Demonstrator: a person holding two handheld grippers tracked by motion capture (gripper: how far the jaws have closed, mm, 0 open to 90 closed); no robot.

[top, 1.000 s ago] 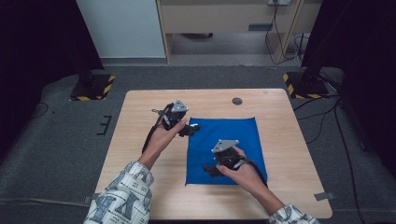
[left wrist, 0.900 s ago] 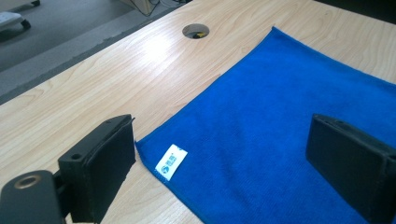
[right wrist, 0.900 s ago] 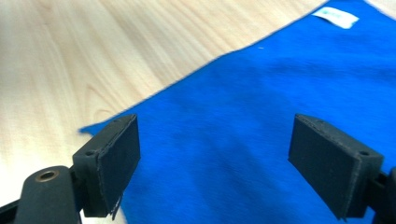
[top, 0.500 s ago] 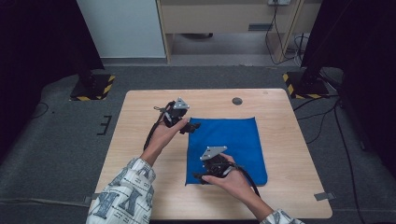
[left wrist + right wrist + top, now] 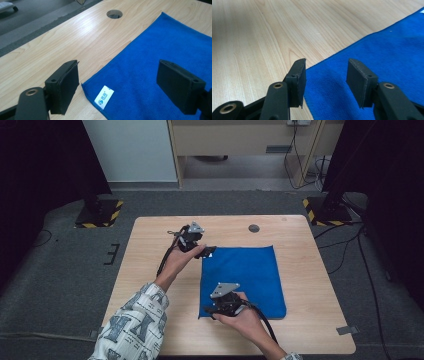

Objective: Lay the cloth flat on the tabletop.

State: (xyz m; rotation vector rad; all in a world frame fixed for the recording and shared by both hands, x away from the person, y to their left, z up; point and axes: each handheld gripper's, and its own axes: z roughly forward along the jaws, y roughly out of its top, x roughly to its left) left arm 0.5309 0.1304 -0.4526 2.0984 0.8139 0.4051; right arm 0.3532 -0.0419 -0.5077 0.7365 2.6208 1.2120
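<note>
Left gripper view has the left gripper (image 5: pixel 117 82) open over the labelled corner of the blue cloth (image 5: pixel 160 62), soft, light and limp, best pinched at corners; right gripper (image 5: pixel 325 80) also open at its near-left corner

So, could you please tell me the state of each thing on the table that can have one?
Blue cloth: spread flat on the table, unfolded, white label at its corner.
Left gripper: open, fingers apart over the labelled corner, not gripping.
Right gripper: open, fingers astride the cloth's edge, not closed on it.
Table: bare wood around the cloth, round hole in its top.
</note>
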